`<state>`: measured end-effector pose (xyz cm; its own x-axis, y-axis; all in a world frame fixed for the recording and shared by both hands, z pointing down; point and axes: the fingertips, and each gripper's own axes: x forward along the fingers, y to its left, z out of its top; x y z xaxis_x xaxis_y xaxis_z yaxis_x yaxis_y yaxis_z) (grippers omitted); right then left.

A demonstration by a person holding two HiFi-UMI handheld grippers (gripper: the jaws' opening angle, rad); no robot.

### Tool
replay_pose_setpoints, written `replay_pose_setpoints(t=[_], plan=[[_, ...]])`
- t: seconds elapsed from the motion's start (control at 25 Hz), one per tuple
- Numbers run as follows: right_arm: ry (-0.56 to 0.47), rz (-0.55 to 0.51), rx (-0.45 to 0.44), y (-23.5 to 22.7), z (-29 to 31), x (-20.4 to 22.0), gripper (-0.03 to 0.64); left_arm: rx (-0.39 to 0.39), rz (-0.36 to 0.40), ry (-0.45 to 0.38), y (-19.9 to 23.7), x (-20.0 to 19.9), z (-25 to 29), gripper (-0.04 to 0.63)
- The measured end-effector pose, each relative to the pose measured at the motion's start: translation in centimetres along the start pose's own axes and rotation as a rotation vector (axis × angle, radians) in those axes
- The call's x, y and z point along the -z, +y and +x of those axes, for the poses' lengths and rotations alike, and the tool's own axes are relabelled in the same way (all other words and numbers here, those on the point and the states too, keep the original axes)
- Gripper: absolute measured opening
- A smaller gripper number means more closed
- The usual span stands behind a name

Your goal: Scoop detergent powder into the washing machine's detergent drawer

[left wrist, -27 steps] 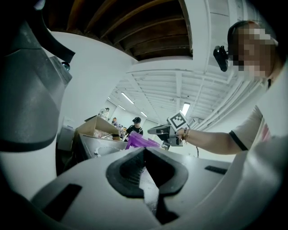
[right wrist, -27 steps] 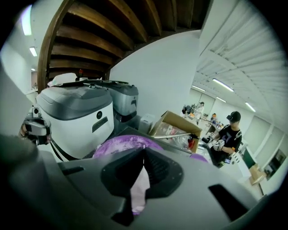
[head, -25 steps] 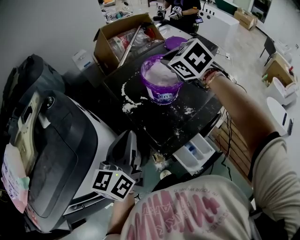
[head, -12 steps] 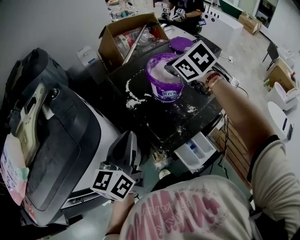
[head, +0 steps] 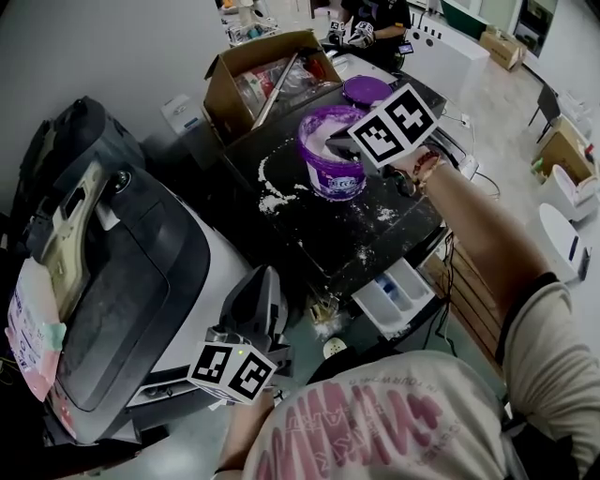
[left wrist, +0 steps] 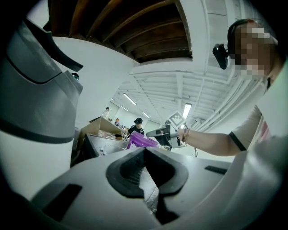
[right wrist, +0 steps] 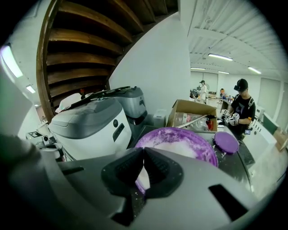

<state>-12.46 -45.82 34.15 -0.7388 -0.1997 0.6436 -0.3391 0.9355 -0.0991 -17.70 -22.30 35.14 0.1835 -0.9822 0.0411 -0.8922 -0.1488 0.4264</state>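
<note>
A purple tub of white detergent powder stands open on the black washing machine top. My right gripper hovers over the tub's right rim with its jaws shut. In the right gripper view the pads meet, and only powder and the purple tub show through the slit under them. I cannot make out a scoop. The white detergent drawer is pulled out at the machine's front. My left gripper is low beside the machine, shut and holding nothing.
The tub's purple lid lies behind it. Powder is spilled left of the tub. An open cardboard box is at the back left, a large grey appliance at the left. A person stands in the background.
The head camera has drifted a little. My right gripper stays over the tub's right rim, shut. The left gripper has barely moved.
</note>
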Motion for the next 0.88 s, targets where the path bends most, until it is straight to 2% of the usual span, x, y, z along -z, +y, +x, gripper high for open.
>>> replay_pose_setpoints(t=[0.4,0.52,0.72,0.88], plan=[[-0.075,0.049,-0.007,1.5,-1.7,-0.9,0.003,0.001,0.023,-0.022,-0.8,-1.0,-1.2,0.0],[-0.117,0.097,0.002,1.3,-2.1,-0.9,0.003,0.006,0.029,-0.022,-1.2,-1.0,-1.4,0.0],[-0.241,0.243,0.0,0.4,-2.9,-0.8,0.005,0.016,0.038,-0.016,-1.9,-1.0,-1.7,0.0],[-0.387,0.484,-0.021,-0.8,-3.6,-0.4,0.005,0.019,0.037,-0.01,-2.2,-0.6,-1.8,0.0]])
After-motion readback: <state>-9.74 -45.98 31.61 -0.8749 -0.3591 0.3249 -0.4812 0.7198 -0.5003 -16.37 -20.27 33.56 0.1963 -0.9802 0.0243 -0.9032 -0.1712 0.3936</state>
